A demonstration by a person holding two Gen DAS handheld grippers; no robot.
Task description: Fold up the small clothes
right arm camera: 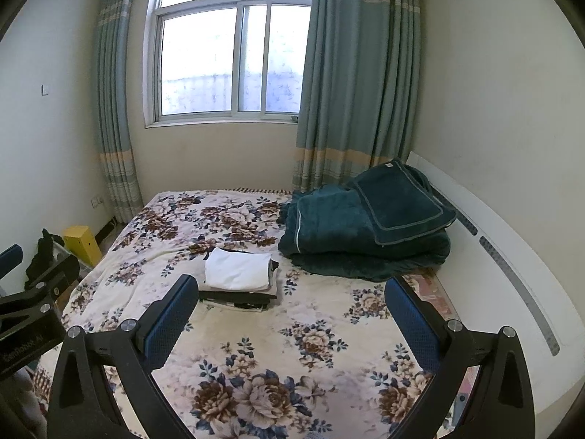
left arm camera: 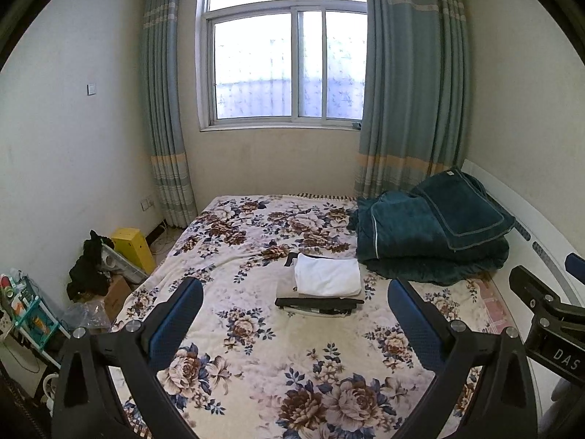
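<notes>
Left gripper [left arm camera: 294, 301]: fingers spread wide, blue pads [left arm camera: 177, 320] facing each other, nothing between them; held above the near part of the bed.
Right gripper [right arm camera: 292, 301]: likewise spread wide and empty, above the same bedspread [right arm camera: 256, 358], cream with brown and blue flowers; partly seen at the right edge of the left wrist view.
Stack of folded clothes [left arm camera: 321, 287]: mid-bed, beyond both grippers and well apart from them; white folded piece [right arm camera: 237, 269] on top, beige layer under it, dark pieces at the bottom and behind.
Dark green quilt [left arm camera: 420, 241]: folded, just right of the stack, green pillow [right arm camera: 398, 205] resting on it against the white headboard [right arm camera: 512, 241].
Yellow box [left arm camera: 133, 248] and black cloth heap [left arm camera: 89, 269]: on the floor left of the bed.
Window [left arm camera: 285, 62] with grey-blue curtains [left arm camera: 409, 84]: far wall.
</notes>
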